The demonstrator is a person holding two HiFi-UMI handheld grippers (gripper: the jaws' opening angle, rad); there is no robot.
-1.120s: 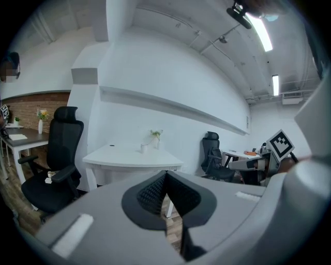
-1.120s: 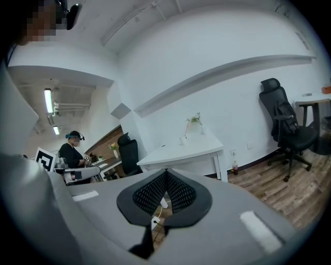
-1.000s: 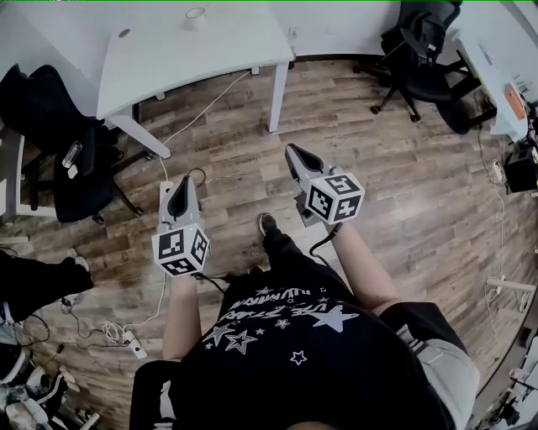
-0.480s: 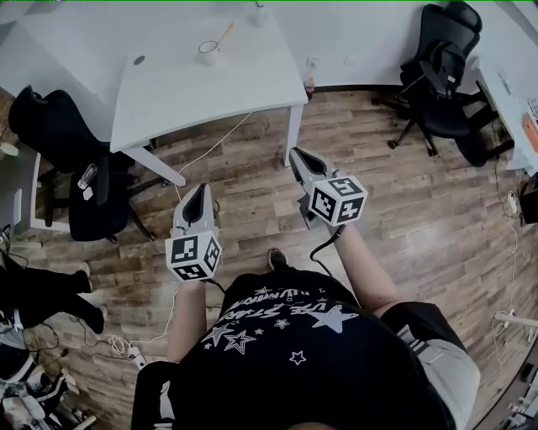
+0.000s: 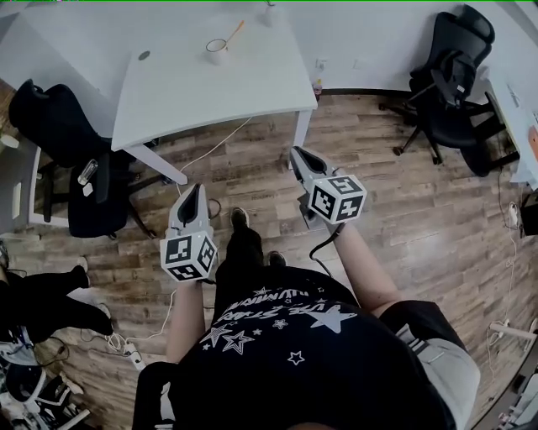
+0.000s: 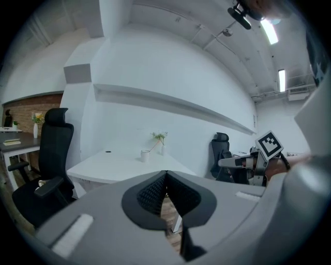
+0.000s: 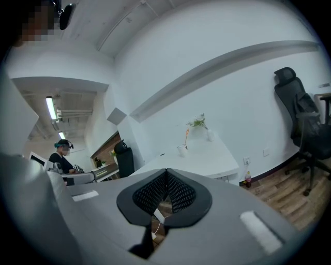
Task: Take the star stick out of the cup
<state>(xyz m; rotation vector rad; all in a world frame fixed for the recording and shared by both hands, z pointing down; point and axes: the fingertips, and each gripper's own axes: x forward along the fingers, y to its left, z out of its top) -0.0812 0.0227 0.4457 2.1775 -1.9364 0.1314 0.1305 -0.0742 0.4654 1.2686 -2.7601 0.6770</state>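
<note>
A white cup (image 5: 217, 50) stands near the far edge of a white table (image 5: 193, 92), with an orange-tipped stick (image 5: 235, 33) leaning out of it to the right. My left gripper (image 5: 194, 191) and right gripper (image 5: 297, 156) hang over the wooden floor, well short of the table. Both are shut with nothing between the pads. The left gripper view has the cup (image 6: 145, 155) small and far beyond my shut left gripper (image 6: 166, 174). Seen from my right gripper (image 7: 166, 171), the cup (image 7: 182, 150) and stick (image 7: 185, 137) are just as distant.
A vase with a plant (image 5: 269, 10) stands behind the cup. Black office chairs sit left of the table (image 5: 63, 138) and at the right wall (image 5: 450, 76). Cables (image 5: 202, 151) trail across the floor. A bottle (image 5: 317, 86) stands by the wall. Another person (image 7: 61, 155) sits far off.
The view has moved toward the table, so the cup and stick show more fully. A foot has stepped forward between the grippers. Both grippers stay shut.
</note>
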